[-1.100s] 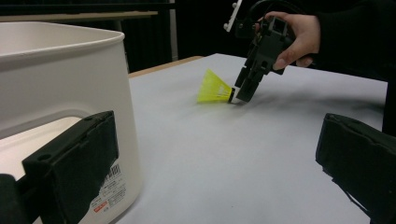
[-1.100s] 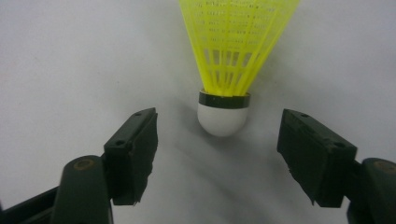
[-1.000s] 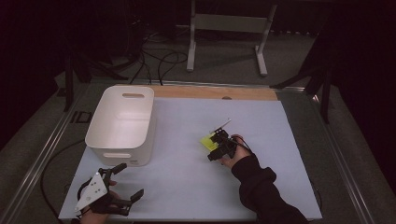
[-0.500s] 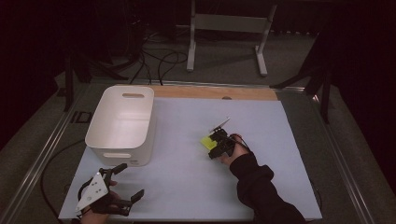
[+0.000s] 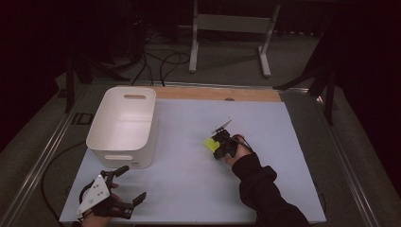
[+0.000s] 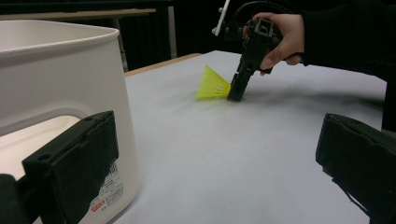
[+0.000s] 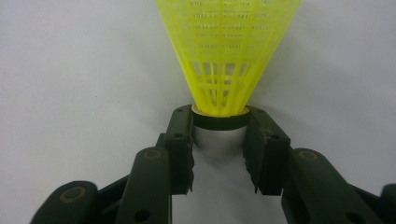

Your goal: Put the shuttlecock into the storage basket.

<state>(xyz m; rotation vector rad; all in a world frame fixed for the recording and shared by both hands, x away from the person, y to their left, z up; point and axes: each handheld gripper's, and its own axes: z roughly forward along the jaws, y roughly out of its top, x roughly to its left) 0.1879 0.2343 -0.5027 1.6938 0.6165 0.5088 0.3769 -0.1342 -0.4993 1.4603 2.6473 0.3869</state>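
Observation:
A yellow plastic shuttlecock [image 5: 209,143] lies on its side on the pale blue mat [image 5: 189,189], right of centre, skirt pointing left. My right gripper [image 5: 216,145] is shut on its white cork base [image 7: 219,140], one jaw on each side, tips down on the mat. In the left gripper view the shuttlecock [image 6: 212,85] and right gripper [image 6: 235,93] show farther off, held by a hand in a dark sleeve. My left gripper [image 5: 133,183] sits wide open at the front left corner with nothing between its jaws [image 6: 215,158].
A white plastic bin [image 5: 97,120] with handle slots stands at the back left, close to my left gripper [image 6: 56,84]. A wooden strip [image 5: 217,93] runs along the mat's far edge. A metal stand [image 5: 231,23] and cables lie beyond the table.

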